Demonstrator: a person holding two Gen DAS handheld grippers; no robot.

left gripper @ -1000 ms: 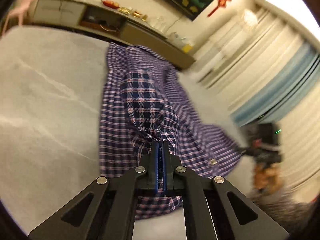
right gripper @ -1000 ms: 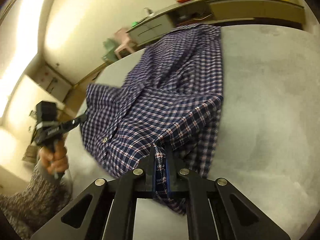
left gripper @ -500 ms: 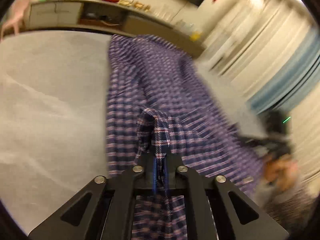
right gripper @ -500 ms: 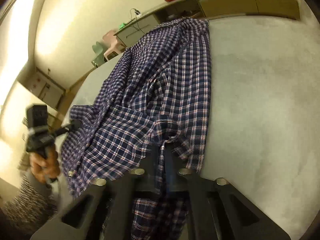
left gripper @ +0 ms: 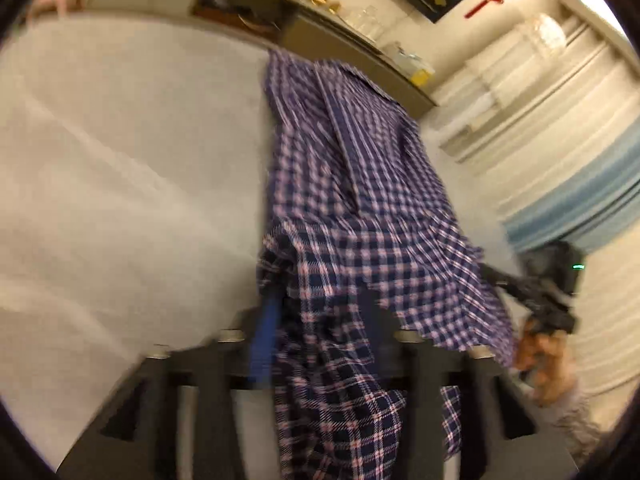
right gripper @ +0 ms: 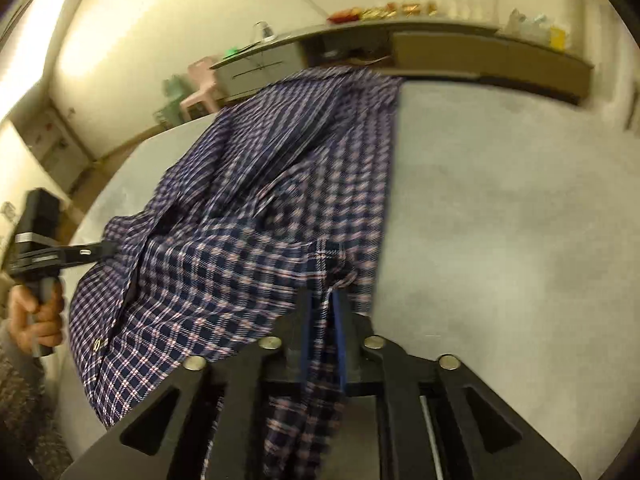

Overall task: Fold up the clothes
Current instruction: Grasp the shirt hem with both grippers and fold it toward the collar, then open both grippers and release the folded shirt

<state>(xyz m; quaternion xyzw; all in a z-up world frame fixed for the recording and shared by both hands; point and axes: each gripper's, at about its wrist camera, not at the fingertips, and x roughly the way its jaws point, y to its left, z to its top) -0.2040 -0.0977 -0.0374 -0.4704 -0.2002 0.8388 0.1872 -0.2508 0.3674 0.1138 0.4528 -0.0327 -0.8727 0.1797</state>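
A navy, pink and white plaid shirt [left gripper: 360, 208] lies lengthwise on the grey table [left gripper: 120, 160], its near end lifted. In the left wrist view my left gripper [left gripper: 318, 316] is open, fingers wide apart, with shirt fabric still draped loosely between them. In the right wrist view my right gripper [right gripper: 322, 312] is shut on a bunched edge of the shirt [right gripper: 248, 208], and cloth hangs down past its blue pads [right gripper: 340, 320]. Each gripper also shows in the other's view, held by a hand: the left gripper [right gripper: 106, 247] at the shirt's left side, the right gripper [left gripper: 496, 278] at its right side.
A long low cabinet [right gripper: 480, 56] with snacks and bottles runs along the far wall. Pink and green stools [right gripper: 200, 88] stand behind the table's far left corner. Curtains [left gripper: 560, 160] hang to the right. Bare grey table surface [right gripper: 500, 220] spreads on both sides of the shirt.
My left gripper has opened, and the cloth now hangs loose between its fingers. Both grippers pulled the shirt's near end toward me and raised it. The right gripper stays shut.
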